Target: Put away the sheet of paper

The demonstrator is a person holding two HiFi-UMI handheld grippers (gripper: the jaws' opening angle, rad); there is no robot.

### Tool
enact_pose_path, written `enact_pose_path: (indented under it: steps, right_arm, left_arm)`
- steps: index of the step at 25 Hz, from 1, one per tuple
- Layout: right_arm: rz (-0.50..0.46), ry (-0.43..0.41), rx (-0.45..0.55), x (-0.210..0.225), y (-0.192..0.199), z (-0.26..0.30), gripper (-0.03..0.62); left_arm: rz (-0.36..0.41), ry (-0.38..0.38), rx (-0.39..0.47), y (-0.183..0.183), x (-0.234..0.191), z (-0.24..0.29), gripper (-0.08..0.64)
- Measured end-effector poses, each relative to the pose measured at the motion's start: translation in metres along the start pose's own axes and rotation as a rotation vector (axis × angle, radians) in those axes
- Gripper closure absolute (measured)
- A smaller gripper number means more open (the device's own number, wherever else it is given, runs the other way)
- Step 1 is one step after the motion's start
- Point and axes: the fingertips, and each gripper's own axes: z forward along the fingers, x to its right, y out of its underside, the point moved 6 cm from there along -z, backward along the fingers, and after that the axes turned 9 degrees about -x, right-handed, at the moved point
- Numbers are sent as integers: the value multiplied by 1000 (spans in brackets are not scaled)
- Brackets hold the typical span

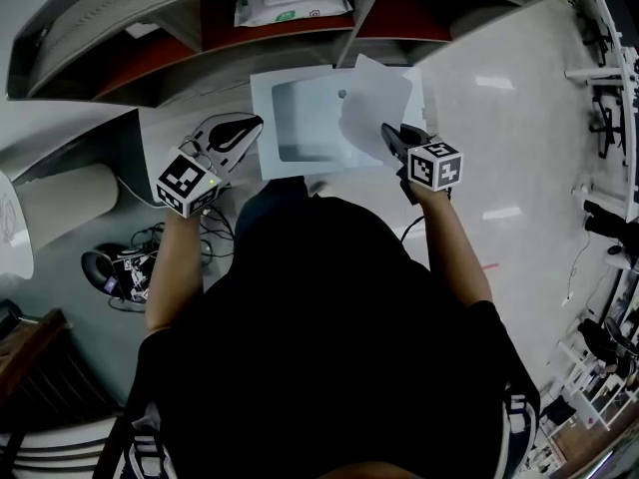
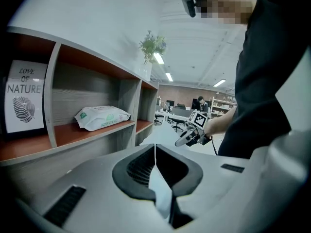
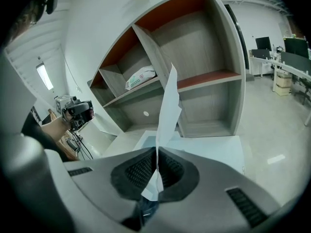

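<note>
The right gripper is clamped on the thin white sheet of paper, hanging over the white rectangular tray, with the sheet not yet put away!

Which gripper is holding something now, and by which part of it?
The right gripper pinches the sheet of paper by its near edge; the left gripper holds nothing.

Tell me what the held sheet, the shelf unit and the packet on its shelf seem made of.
Sheet: thin matte white paper; it bends and creases where it is held.
Shelf unit: probably laminated board, with grey woodgrain panels and reddish-brown shelf faces.
Packet: likely soft plastic film; it looks slightly glossy and pillowy, with a printed label.
</note>
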Motion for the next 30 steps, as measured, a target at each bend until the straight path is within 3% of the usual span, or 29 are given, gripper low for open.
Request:
enact_pose_path:
  steps: [19, 30]
  right_arm:
    - [82, -93, -65, -4, 19, 31, 578]
    - [94, -72, -114, 15, 27, 48, 578]
  left_arm:
    - [-23, 1, -5, 14, -3, -1, 537]
    - [-37, -4, -13, 18, -10, 2, 537]
